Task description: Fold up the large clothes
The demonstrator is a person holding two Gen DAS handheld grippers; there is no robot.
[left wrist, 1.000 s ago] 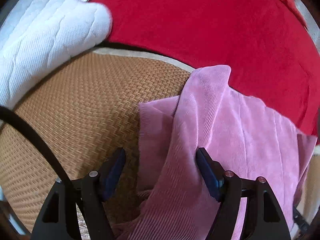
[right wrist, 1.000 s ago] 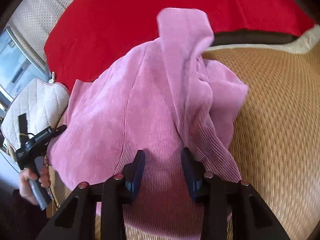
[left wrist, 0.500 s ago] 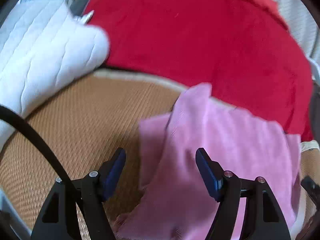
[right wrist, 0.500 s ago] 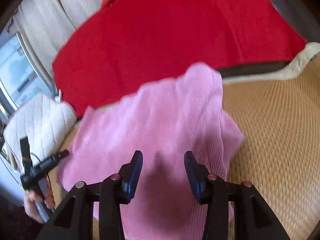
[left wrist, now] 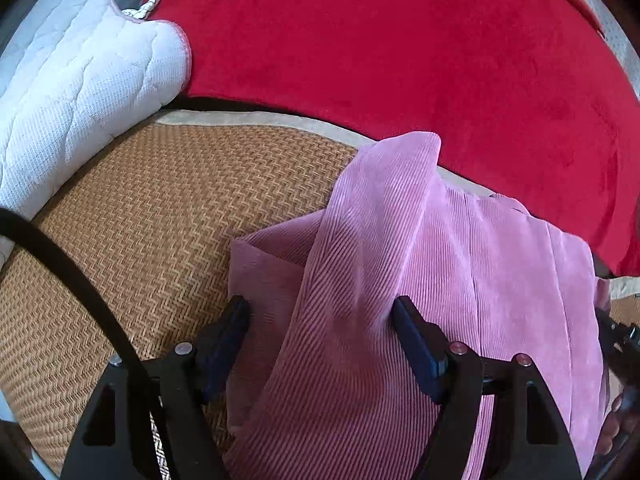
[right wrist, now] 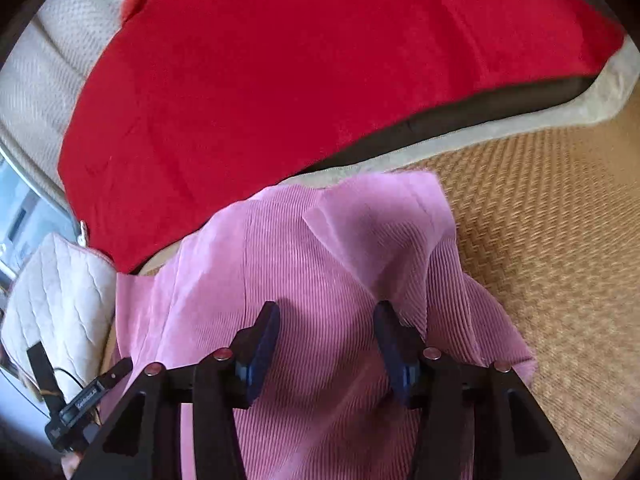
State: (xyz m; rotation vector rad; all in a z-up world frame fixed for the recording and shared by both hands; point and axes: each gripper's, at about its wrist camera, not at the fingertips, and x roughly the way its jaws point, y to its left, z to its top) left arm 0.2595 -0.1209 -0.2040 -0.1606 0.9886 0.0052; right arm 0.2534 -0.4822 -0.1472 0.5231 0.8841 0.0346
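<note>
A pink ribbed garment (left wrist: 420, 280) lies partly folded on a woven tan mat (left wrist: 160, 216), one strip draped over the rest. My left gripper (left wrist: 320, 312) is open, its fingers either side of the draped strip just above the cloth. In the right wrist view the same pink garment (right wrist: 320, 280) lies on the mat (right wrist: 560, 220), with a folded corner at its far right. My right gripper (right wrist: 326, 316) is open above the cloth, holding nothing.
A red blanket (left wrist: 400, 60) covers the area behind the mat, also in the right wrist view (right wrist: 300, 72). A white quilted pillow (left wrist: 72, 80) lies at the left, seen too in the right wrist view (right wrist: 60, 300). The left gripper's handle (right wrist: 80, 408) shows low left.
My right gripper has opened and let go of the pink fold, which has dropped flat onto the garment. Both grippers pulled back slightly; the left stayed open.
</note>
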